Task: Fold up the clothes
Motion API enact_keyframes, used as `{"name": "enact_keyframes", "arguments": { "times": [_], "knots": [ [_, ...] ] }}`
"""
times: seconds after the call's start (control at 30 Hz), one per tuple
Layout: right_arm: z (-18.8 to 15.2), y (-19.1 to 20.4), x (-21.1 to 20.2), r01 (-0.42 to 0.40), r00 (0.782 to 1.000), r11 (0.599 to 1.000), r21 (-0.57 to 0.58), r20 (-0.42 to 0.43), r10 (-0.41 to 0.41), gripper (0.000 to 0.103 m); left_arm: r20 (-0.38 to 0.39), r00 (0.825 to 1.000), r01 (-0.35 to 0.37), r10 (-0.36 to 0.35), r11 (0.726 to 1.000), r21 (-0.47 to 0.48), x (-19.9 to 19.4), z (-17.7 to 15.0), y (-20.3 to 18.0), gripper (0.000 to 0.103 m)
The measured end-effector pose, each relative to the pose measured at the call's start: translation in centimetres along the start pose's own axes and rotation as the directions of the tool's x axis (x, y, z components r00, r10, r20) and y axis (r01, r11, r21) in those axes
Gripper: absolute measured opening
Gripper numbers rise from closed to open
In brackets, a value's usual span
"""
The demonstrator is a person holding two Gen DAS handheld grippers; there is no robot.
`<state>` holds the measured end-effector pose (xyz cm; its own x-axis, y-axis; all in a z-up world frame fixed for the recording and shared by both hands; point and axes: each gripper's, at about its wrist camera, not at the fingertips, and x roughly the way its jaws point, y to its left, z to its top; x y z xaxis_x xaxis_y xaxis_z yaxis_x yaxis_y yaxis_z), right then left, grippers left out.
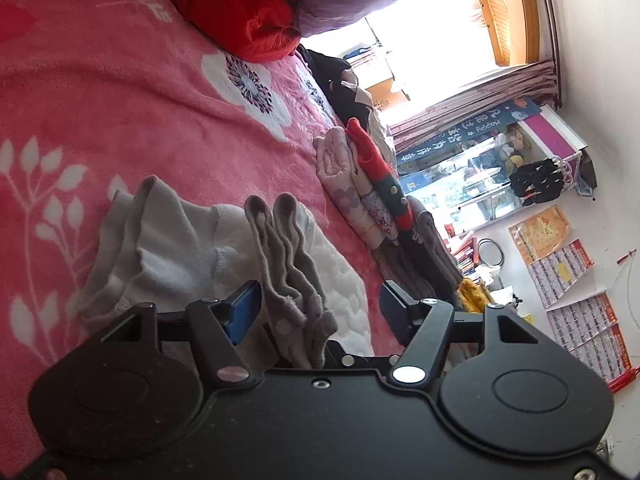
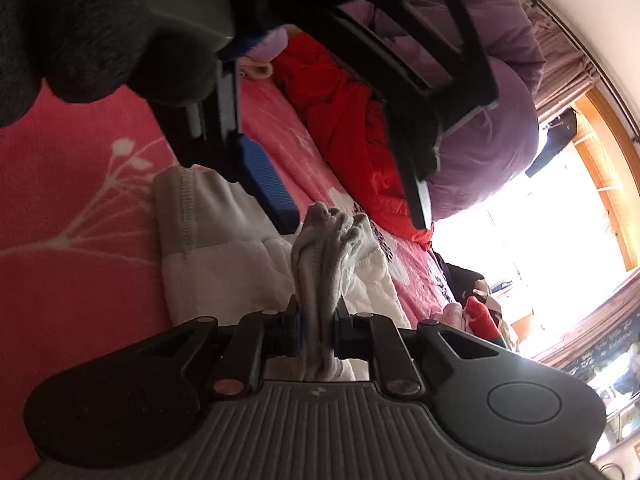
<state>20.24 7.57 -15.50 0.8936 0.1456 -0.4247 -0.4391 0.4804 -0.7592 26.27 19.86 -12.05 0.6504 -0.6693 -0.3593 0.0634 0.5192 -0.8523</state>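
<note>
A grey garment (image 1: 168, 248) lies bunched on a white quilted cloth (image 1: 340, 276) on the pink flowered blanket (image 1: 120, 100). A gathered grey fold of it (image 1: 288, 272) stands between the fingers of my left gripper (image 1: 320, 304), which is open around it. My right gripper (image 2: 316, 328) is shut on the same bunched grey fabric (image 2: 332, 240). The left gripper (image 2: 352, 200) hangs open just above it in the right wrist view, its blue pad (image 2: 268, 184) near the fabric.
A red garment (image 1: 240, 8) and a purple duvet (image 2: 488, 120) lie at the far side of the bed. Folded clothes (image 1: 360, 184) are stacked along the bed's edge. A bright window (image 1: 432, 32) and a shelf (image 1: 480, 168) stand beyond.
</note>
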Motion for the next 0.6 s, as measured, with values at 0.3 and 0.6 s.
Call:
{"name": "enact_keyframes", "arguments": {
  "times": [0.3,0.6],
  "knots": [
    [0.8,1.5,-1.7,0.04,0.998,0.998,-0.058,0.04,-0.038,0.019,0.065,0.993,-0.108,0.101,0.987,0.12,-0.5,0.3,0.0,0.018],
    [-2.4,-2.5,-7.1,-0.133,0.981,0.96,0.247,0.169,0.093,0.046,0.121,0.985,-0.139,0.121,0.978,0.155,-3.2,1.3,0.8,0.017]
  ]
}}
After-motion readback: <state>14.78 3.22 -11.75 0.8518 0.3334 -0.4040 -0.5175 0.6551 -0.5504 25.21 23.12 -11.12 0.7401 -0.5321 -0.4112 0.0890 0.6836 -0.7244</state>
